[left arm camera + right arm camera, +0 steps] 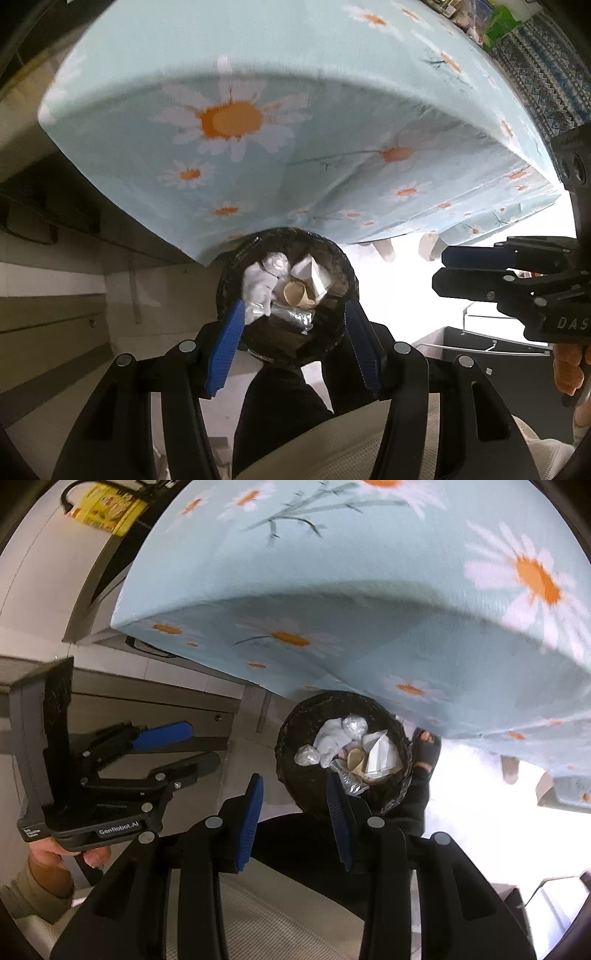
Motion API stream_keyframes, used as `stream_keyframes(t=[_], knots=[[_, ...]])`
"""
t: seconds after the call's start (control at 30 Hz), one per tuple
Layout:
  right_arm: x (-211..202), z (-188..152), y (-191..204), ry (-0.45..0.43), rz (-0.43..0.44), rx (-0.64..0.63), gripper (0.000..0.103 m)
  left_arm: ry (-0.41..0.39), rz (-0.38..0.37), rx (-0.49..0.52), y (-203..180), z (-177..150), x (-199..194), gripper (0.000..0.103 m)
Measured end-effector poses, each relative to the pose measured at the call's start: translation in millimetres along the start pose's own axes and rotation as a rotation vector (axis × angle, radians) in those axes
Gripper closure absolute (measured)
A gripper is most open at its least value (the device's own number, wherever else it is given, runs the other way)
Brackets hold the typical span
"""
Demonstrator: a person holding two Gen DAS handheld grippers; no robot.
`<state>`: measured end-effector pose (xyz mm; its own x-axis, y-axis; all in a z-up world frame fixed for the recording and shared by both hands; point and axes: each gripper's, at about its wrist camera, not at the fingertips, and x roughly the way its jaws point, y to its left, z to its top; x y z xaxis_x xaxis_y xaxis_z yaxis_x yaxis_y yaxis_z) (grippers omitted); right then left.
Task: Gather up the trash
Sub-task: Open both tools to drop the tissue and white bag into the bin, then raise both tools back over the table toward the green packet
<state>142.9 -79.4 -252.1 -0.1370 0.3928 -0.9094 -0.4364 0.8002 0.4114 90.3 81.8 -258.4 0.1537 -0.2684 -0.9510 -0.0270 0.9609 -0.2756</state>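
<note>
trash [295, 280] lies inside a black bin [343, 266] on the floor, partly under the edge of the worktop's daisy-print cloth [229, 122]. contents: white crumpled paper [332, 740], folded white paper [380, 751], a tan paper cup [354, 758], crumpled foil [291, 315]. left tool [293, 325] hangs above the bin, released, nothing between its blue pads. right tool [295, 797] likewise released and empty, beside the bin.
</note>
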Motion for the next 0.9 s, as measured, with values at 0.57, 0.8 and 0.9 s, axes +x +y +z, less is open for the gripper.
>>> stream_keyframes(t=[0.57,0.8,0.9], knots=[[-79.0,-3.6,20.3,-0.159,-0.002,-0.033,0.063,-0.113,-0.004,0.010,-13.1,8.4,-64.4,0.048],[-117.2,3.0,19.4,-0.240,0.014,-0.038,0.062,-0.178,0.000,0.026,-20.2,24.9,-93.9,0.048],[-128.2,7.1,16.8,-0.272,0.019,-0.038,0.061,-0.206,0.015,0.038,-26.5,32.0,-104.8,0.048]])
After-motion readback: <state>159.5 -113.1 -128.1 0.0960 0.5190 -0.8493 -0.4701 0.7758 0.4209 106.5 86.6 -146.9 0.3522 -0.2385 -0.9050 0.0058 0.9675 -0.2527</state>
